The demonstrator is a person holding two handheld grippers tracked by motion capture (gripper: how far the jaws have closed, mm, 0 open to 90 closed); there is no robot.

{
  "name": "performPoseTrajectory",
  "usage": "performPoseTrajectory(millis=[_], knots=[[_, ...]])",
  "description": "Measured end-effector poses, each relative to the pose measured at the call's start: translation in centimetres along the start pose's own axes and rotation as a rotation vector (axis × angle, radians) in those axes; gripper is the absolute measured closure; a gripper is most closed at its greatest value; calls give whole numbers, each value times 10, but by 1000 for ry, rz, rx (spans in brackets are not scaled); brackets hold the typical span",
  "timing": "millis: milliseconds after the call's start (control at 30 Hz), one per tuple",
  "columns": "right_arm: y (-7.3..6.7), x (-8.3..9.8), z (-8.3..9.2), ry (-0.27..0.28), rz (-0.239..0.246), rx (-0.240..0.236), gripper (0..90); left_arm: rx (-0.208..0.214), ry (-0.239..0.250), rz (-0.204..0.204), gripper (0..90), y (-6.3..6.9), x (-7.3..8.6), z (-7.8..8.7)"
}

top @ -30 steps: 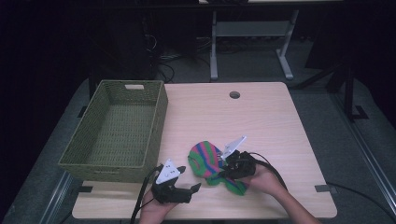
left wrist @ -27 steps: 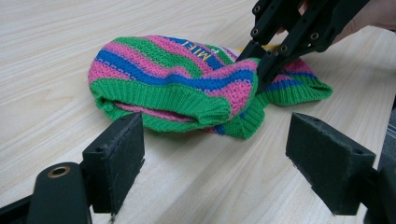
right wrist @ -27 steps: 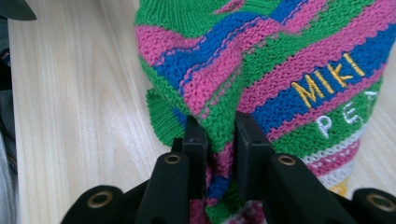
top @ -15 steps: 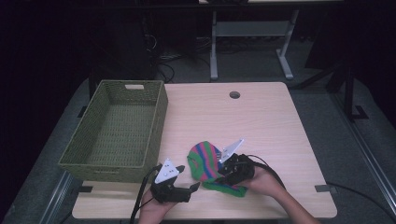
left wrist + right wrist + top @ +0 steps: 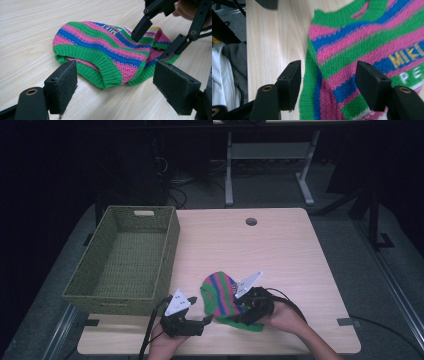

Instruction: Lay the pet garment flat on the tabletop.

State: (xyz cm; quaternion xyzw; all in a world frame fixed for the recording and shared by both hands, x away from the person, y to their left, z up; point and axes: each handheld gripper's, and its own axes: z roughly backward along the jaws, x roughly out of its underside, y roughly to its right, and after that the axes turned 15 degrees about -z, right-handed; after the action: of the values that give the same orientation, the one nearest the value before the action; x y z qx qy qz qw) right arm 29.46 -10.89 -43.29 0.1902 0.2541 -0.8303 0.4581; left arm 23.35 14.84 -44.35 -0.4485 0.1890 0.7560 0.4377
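Note:
A small knit garment with green, pink and blue stripes lies crumpled near the table's front edge. In the left gripper view its green ribbed hem faces my left gripper, which is open and low on the table just short of it. My right gripper hovers over the garment's right part, jaws open. In the right gripper view the stripes and yellow lettering lie under and between the open right gripper. In the high view the left gripper sits at the garment's near left.
A green woven basket stands empty on the table's left side, its near corner close to the left gripper. A cable hole is at the table's back. The table's front edge lies just behind both hands.
The right gripper has shifted slightly toward the near edge over the garment. The left gripper has barely moved.

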Motion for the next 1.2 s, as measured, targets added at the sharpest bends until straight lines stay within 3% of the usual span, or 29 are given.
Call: performPoseTrajectory(millis=[133,233,433,600,733,900,1200], knots=[[-7,-10,0,2,18,-6,465,-6,6,3,190,0,0,1],[-16,-16,-6,-5,49,23,507,-11,8,1,190,-1,0,2],[-24,-27,-20,-39,90,18,533,-12,14,6,190,-1,0,3],[-23,-32,-35,-62,83,26,542,-11,11,6,190,-1,0,3],[-25,-30,-46,-91,95,64,574,-11,14,8,190,-1,0,3],[-28,-28,-47,-86,120,98,613,-8,10,3,190,0,0,2],[-21,-28,-44,-64,86,84,768,-8,12,10,190,-1,1,3]])
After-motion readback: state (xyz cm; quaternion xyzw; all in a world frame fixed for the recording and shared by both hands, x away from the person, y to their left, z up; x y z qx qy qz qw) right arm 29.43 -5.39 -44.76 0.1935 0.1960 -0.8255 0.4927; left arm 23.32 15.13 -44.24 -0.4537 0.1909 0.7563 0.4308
